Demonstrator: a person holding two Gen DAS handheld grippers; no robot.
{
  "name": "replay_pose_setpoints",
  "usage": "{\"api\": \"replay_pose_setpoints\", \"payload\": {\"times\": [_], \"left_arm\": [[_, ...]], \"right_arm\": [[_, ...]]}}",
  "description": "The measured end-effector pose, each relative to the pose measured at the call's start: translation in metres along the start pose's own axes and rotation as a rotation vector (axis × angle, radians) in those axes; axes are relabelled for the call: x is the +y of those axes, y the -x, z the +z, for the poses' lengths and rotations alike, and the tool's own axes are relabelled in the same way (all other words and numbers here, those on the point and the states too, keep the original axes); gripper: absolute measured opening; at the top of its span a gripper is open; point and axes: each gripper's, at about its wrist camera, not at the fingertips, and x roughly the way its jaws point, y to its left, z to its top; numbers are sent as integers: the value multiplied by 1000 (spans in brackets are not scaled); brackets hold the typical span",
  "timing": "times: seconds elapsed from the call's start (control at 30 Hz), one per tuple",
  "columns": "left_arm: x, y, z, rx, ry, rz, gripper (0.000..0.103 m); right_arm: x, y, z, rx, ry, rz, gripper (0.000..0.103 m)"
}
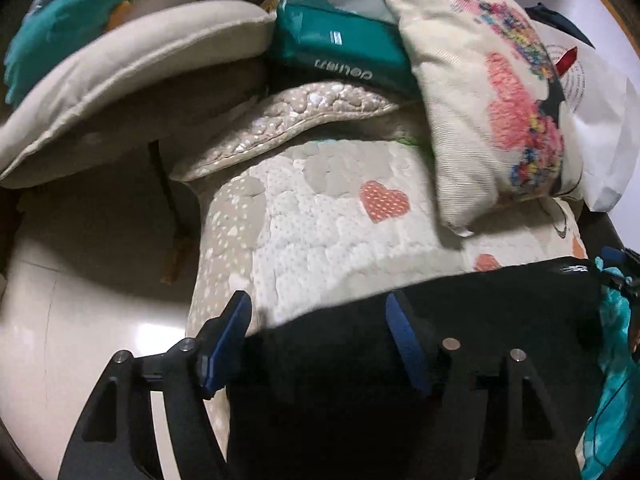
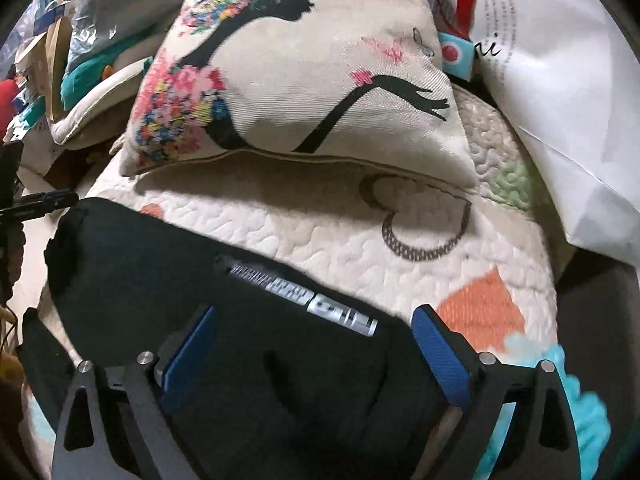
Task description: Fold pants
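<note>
The black pants [image 1: 460, 320] lie folded on a quilted cover with heart patches [image 1: 328, 232]. In the right wrist view the pants [image 2: 168, 264] show a silver printed logo [image 2: 320, 300] near their far edge. My left gripper [image 1: 320, 320] is open, its blue-padded fingers spread just above the pants' left edge. My right gripper [image 2: 316, 332] is open too, with its fingers spread over the pants' near part. Neither gripper holds any cloth. The left gripper's tip [image 2: 44, 200] shows at the left edge of the right wrist view.
A printed cushion [image 2: 304, 64] lies on the quilt [image 2: 360, 240] behind the pants. A white paper bag [image 2: 560, 80] stands at the right. A teal pouch [image 1: 340, 44] and a beige pad [image 1: 132, 72] sit further back. Tiled floor [image 1: 100, 280] lies to the left, below the quilt's edge.
</note>
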Motion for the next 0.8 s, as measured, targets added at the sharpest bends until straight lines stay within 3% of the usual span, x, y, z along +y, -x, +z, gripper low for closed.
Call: {"api": "replay_pose_setpoints", "payload": {"times": [0.13,0.23,0.33,0.37,0.4,0.43,0.47,0.53,0.57,0.63,0.8], "left_arm": [[-1,-23,2,53,-60,-35,72],[-5,-27,3,51,-103,-62,81],[-10,-30,0,53,-149,-56,83],[-12,-31,-1,51,-164,-49,83],[-13,-29,-3,49,-175,-50,75],[-14,-26,-4,41,-179,-50,57],[-14,-24,-4,37,-181,-58,43],[-10,-19,-4,39,-163,-94,2],[-9,-18,-4,46,-145,-127,2],[-13,-11,-7,29,-158,-111,2],[-30,19,-13,-20,-179,-93,2]], "right_arm": [[-6,-26,14,30,33,32,89],[-2,-43,19,62,61,93,87],[7,-57,22,87,88,140,86],[10,-61,22,96,99,144,82],[14,-65,21,107,110,149,77],[19,-69,20,121,124,164,62],[23,-70,18,128,131,180,54],[27,-70,18,123,132,184,34],[26,-69,18,122,121,192,22],[23,-65,18,116,95,185,9],[23,-40,12,73,48,183,5]]}}
